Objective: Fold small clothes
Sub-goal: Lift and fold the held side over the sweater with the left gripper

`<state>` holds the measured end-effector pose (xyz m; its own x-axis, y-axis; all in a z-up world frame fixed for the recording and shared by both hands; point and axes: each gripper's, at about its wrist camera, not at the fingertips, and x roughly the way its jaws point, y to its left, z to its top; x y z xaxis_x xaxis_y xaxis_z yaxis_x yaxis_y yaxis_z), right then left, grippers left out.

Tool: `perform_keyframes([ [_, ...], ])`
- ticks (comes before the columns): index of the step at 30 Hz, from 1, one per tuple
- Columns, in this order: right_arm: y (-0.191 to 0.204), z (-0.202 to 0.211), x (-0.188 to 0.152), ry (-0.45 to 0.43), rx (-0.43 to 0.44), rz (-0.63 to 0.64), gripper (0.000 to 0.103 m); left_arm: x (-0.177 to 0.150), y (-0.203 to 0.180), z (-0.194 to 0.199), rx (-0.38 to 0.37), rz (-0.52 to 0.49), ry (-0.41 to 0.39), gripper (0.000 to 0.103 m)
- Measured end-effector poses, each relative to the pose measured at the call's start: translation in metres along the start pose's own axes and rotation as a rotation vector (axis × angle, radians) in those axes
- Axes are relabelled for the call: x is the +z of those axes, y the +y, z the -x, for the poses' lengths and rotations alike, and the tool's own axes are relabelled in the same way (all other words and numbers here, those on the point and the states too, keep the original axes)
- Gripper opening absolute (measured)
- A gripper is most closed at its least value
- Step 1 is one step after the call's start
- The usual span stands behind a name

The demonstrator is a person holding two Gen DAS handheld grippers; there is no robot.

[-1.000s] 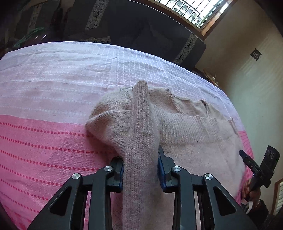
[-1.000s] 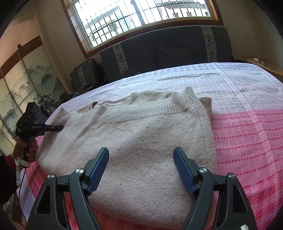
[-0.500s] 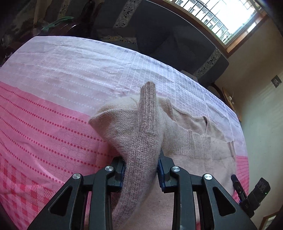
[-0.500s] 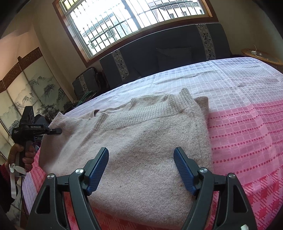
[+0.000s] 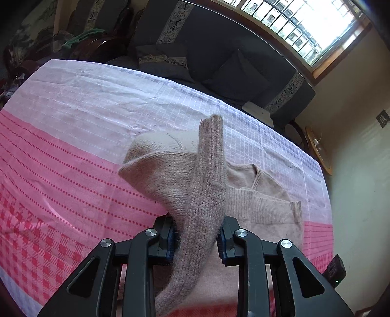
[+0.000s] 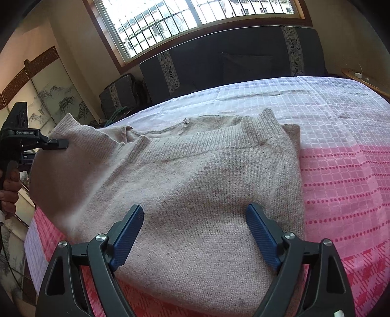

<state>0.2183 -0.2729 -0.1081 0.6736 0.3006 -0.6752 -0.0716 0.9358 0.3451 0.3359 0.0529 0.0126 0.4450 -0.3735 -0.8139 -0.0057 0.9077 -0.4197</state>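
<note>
**Left gripper lifts sweater edge, right gripper stands wide above the knit**

A beige knit sweater (image 6: 195, 175) lies on a table under a pink and white checked tablecloth (image 6: 341, 151), its neckline toward the far side. The left gripper (image 5: 197, 240) is clamped on a bunched fold of the sweater's left side, the ribbed fabric (image 5: 207, 185) rising in a thick band between its narrow-set jaws and standing up past them. In the right wrist view that same gripper (image 6: 57, 143) shows at the left edge, a hand (image 6: 8, 185) around its grip, with the sweater's corner raised off the cloth while the rest lies flat.

The right gripper (image 6: 195, 234) hangs over the near part of the sweater, its blue pads (image 6: 128, 236) spread wide; its jaws have just been opening, and only the flat knit lies beneath them, nothing gripped.

Behind the table stands a dark sofa (image 6: 243, 63) under a barred window (image 6: 195, 17), and a painted folding screen (image 6: 48, 97) stands at the left
</note>
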Motion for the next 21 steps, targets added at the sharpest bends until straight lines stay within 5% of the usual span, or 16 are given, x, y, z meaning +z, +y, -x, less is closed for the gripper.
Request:
perform_keyframes([
  [9, 0.008, -0.003, -0.002, 0.046, 0.027, 0.052, 0.096, -0.007, -0.055, 0.009, -0.015, -0.016, -0.009, 0.027],
  [21, 0.006, 0.002, -0.003, 0.059, 0.050, 0.038, 0.096, -0.020, -0.111, -0.003, -0.027, -0.016, 0.015, 0.027],
])
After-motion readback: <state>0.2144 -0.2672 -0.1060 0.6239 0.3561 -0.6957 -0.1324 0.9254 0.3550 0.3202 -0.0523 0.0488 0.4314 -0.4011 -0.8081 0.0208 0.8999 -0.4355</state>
